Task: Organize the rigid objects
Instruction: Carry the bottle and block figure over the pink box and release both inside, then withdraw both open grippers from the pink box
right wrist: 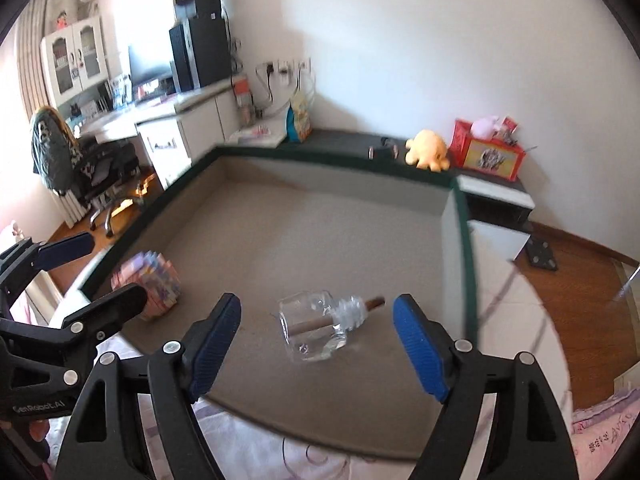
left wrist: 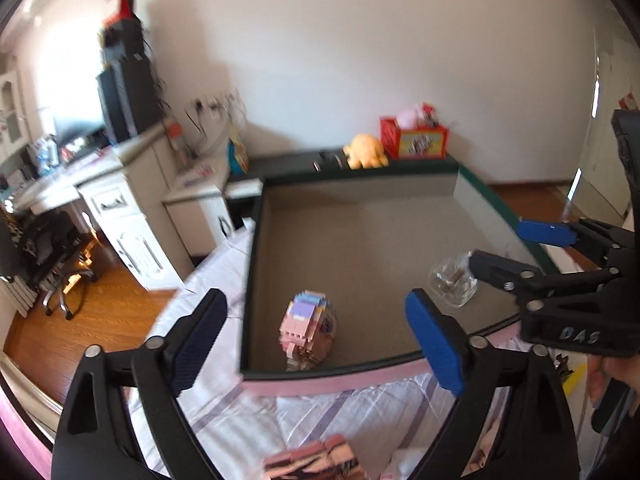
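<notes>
Glass bottle (right wrist: 316,326) lies on its side in the tray (right wrist: 360,208), block toy (left wrist: 306,334) beside; I see both claws, left (left wrist: 316,340) and right (right wrist: 318,340), released.

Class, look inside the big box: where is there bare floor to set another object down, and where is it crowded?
The box floor is bare across its far half, up to the back wall and both far corners. The near edge is busier: the pastel block figure sits in the near-left corner and the clear glass bottle lies near the front, with bare floor between them.
</notes>
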### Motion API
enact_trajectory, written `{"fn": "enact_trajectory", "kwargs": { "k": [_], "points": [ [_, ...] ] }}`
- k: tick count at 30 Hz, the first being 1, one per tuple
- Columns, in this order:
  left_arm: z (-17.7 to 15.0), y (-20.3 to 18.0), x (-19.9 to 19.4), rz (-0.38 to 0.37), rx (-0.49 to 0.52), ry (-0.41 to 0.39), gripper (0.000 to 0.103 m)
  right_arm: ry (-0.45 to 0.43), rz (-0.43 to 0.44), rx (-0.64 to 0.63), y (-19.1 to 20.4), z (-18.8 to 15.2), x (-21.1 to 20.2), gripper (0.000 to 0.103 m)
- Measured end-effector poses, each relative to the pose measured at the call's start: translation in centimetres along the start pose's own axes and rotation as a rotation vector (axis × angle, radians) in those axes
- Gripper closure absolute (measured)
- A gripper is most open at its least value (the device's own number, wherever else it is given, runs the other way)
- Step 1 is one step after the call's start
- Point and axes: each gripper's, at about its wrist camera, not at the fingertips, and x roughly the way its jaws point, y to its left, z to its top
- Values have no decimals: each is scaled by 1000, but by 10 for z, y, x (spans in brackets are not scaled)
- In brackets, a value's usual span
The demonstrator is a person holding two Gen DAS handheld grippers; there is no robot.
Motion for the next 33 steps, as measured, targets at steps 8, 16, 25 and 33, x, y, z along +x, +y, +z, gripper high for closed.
{"fn": "enact_trajectory", "kwargs": {
  "k": [8, 16, 25, 33],
  "points": [
    [-40, 2, -128, 141, -48, -261, 0, -276, -70, 23, 22, -35, -132, 17],
    [-87, 8, -212, 182, -110, -338, 0, -409, -180, 60, 41, -101, -220, 17],
    [-110, -4, -260, 148, -98, -372, 0, -463, -201, 44, 58, -139, -268, 17],
    [-114, -11, -264, 128, -91, -358, 0, -456, -221, 52, 56, -148, -277, 17]
  ]
}}
